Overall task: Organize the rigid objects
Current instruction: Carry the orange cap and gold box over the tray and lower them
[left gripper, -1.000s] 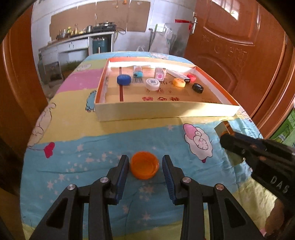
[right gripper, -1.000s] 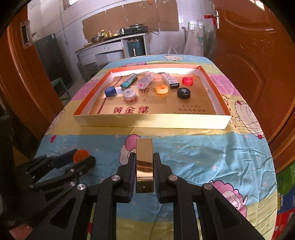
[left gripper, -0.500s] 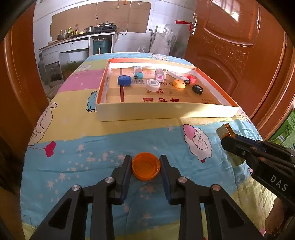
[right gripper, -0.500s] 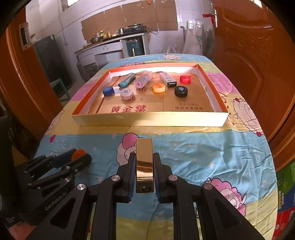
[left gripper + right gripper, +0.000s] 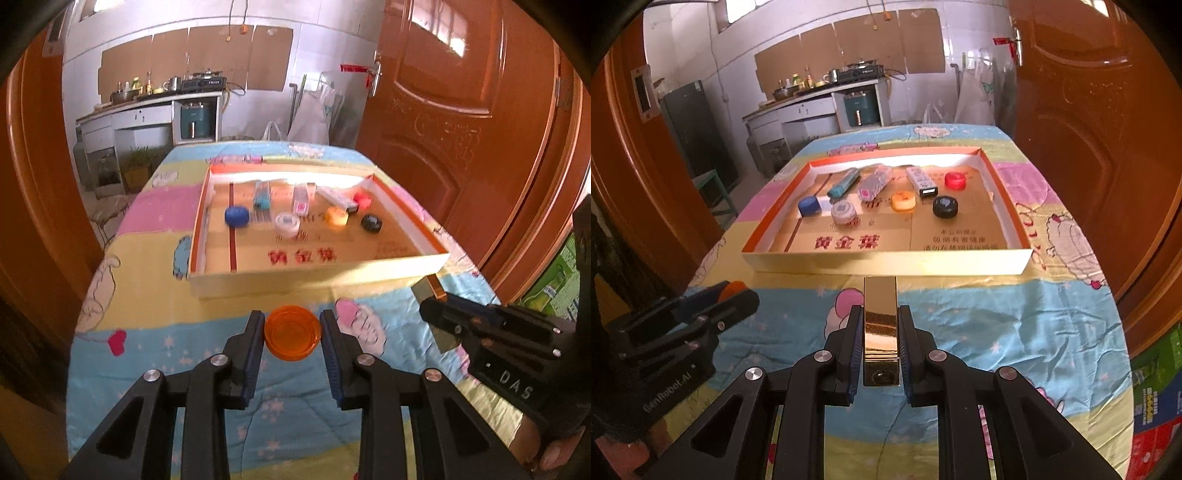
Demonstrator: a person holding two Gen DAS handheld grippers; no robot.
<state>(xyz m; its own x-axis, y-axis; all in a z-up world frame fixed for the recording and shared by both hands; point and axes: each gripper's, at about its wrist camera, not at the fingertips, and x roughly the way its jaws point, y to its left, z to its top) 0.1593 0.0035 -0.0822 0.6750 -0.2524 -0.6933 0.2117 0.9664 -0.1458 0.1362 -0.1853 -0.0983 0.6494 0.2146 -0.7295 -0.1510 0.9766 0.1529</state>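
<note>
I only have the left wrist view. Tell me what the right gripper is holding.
Observer: The right gripper is shut on a gold block, held lengthwise along its fingers.
Operator: Say where that block points.
Observer: Its tip points at the near wall of the tray and is not inside it.
Operator: Identify the blurred white thing by the red cap.
Observer: A white stick with a dark near end, lying apart from the red cap.
</note>
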